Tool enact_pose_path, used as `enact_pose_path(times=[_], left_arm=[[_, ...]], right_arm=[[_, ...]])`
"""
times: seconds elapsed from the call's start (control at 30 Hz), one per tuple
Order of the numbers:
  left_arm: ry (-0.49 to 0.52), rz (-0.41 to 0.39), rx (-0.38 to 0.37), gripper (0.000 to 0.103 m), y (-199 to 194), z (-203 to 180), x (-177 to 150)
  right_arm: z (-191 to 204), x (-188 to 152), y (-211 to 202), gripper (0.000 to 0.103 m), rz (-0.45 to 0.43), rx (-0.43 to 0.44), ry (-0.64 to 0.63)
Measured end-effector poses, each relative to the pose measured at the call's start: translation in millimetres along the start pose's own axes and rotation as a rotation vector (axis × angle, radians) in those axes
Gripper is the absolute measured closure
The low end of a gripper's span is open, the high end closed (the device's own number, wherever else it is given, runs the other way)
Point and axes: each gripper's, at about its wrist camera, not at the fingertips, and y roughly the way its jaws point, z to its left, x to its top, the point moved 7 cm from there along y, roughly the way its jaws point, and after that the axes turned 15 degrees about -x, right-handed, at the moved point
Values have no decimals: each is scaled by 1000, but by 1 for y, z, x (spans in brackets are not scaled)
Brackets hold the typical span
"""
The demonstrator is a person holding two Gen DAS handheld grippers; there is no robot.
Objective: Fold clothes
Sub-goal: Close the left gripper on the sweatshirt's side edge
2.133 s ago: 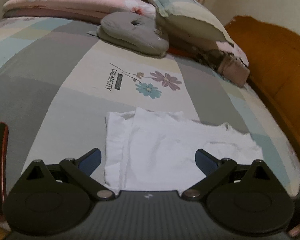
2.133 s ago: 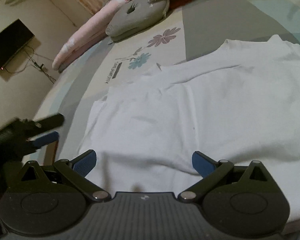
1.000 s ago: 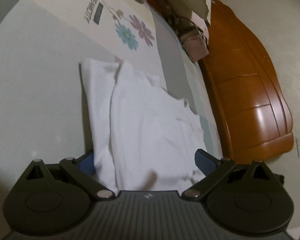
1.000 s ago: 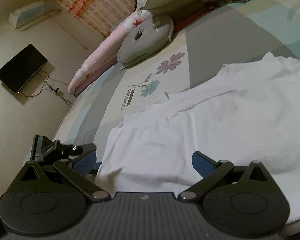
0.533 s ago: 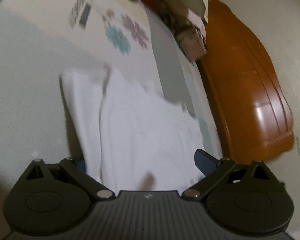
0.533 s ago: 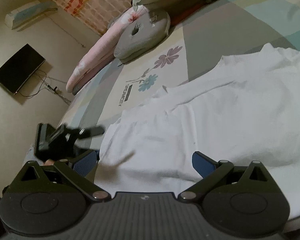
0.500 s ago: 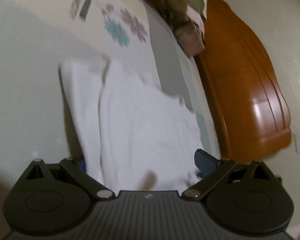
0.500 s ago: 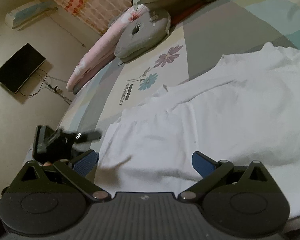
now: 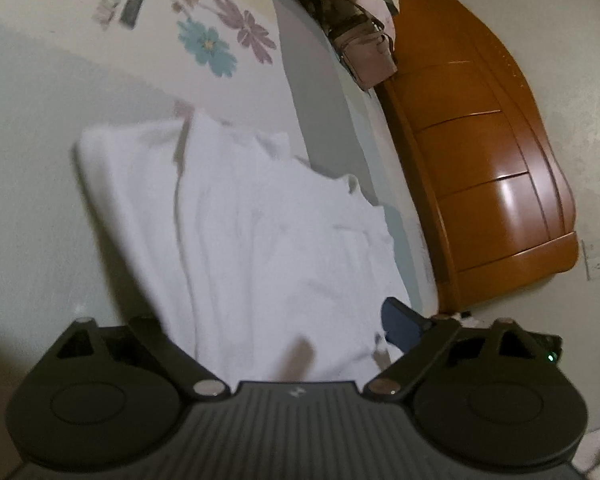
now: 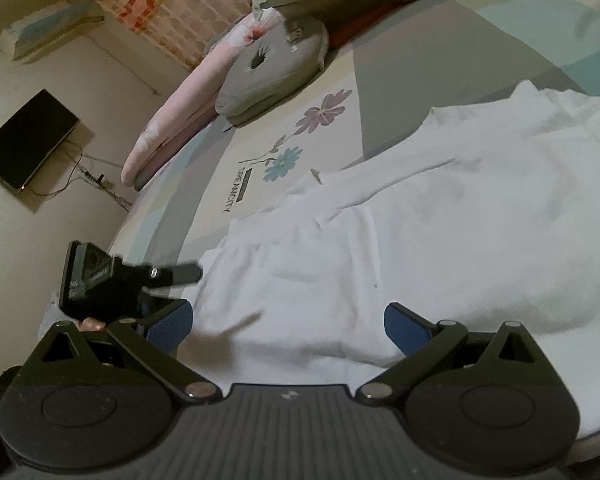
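A white garment (image 9: 260, 232) lies partly folded on the bed, its left side doubled over in a narrow strip. My left gripper (image 9: 284, 320) is open at the garment's near left edge. The cloth lies between its fingers and hides the left pad; the blue right pad (image 9: 400, 320) shows beside the hem. In the right wrist view the same garment (image 10: 440, 240) spreads to the right. My right gripper (image 10: 286, 320) is open low over its near edge, holding nothing. The left gripper (image 10: 160, 280) appears there at the garment's left corner.
The patchwork bed sheet (image 10: 292, 148) has a flower print beyond the garment. A grey cushion (image 10: 272, 76), a pink rolled quilt (image 10: 172, 128) and pillows lie at the far end. A wooden headboard (image 9: 480, 168) borders the bed; a black screen (image 10: 28, 140) hangs on the wall.
My left gripper has tilted and closed in on the garment's left edge, and the cloth now covers its left pad. The right gripper has held nearly still, open.
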Motion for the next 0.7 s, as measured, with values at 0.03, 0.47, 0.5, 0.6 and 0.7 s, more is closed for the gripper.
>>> enact_pose_path(times=[0.03, 0.47, 0.5, 0.6, 0.7], left_arm=[[-2, -10, 9, 29, -4, 4, -3], [-32, -4, 160, 86, -8, 20, 3], [-19, -1, 173, 86, -7, 18, 3], [11, -4, 210, 86, -5, 14, 1], [41, -6, 246, 86, -3, 9, -1]], right_arm=[[0, 0, 1, 0, 1, 0, -3], [-8, 5, 9, 0, 7, -8, 10], [-8, 8, 9, 0, -2, -6, 4], [-3, 19, 15, 0, -12, -5, -16], [4, 28, 26, 0, -9, 0, -29]])
